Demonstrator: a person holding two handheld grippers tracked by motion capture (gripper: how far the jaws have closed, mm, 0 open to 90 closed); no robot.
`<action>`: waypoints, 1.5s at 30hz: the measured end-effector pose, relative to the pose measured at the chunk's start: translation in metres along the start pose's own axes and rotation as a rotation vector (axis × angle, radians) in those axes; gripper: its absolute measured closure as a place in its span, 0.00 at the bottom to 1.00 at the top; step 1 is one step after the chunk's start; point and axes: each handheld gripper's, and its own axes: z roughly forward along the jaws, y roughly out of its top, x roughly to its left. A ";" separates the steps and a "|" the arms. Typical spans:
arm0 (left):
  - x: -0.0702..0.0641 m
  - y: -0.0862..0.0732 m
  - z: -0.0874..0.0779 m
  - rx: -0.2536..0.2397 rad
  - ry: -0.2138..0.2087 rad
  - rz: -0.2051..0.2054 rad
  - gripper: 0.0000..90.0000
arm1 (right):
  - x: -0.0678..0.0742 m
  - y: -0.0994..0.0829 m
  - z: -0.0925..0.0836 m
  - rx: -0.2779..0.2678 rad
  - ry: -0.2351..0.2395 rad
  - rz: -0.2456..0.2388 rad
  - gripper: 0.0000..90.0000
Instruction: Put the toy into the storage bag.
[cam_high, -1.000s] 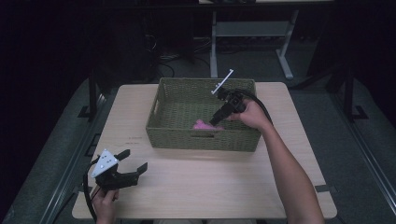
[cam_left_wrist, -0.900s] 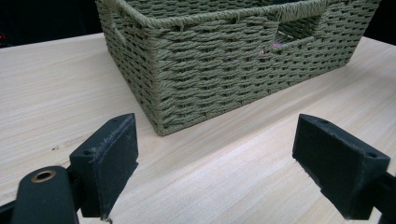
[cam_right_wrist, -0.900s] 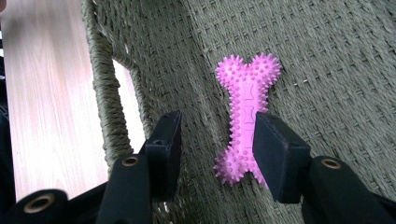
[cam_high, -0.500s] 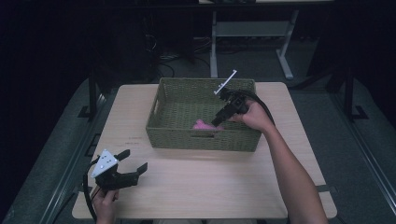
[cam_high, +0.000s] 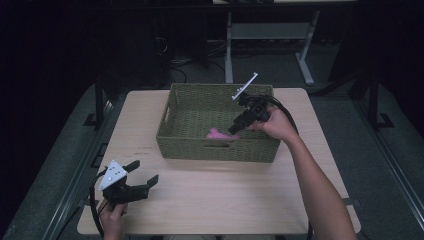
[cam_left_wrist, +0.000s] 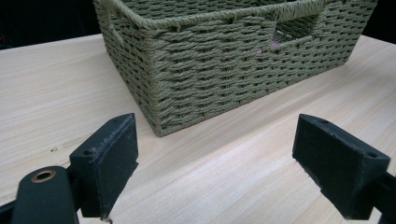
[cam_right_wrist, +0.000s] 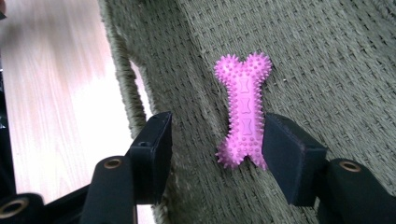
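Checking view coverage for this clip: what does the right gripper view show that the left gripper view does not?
The right gripper view looks into the basket: the pink bone-shaped toy lies whole on its woven floor, between the open jaws of the right claw. The left gripper view gives the basket's outer wall, a pink glimpse through its handle slot, and the open left claw. Both show basket and wooden table.

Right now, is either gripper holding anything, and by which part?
Nothing is held. The right gripper is open over the pink bone toy lying in the basket; the left gripper is open above the table.
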 end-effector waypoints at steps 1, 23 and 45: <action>0.000 0.000 0.000 0.000 -0.001 0.000 0.15 | 0.001 0.000 -0.002 -0.003 -0.001 -0.002 0.46; -0.001 0.000 0.001 0.006 -0.001 0.004 0.15 | 0.022 -0.008 -0.029 -0.053 -0.045 -0.018 0.38; -0.001 0.000 0.001 0.005 -0.001 -0.002 0.15 | 0.050 -0.024 -0.043 -0.099 -0.042 -0.059 0.33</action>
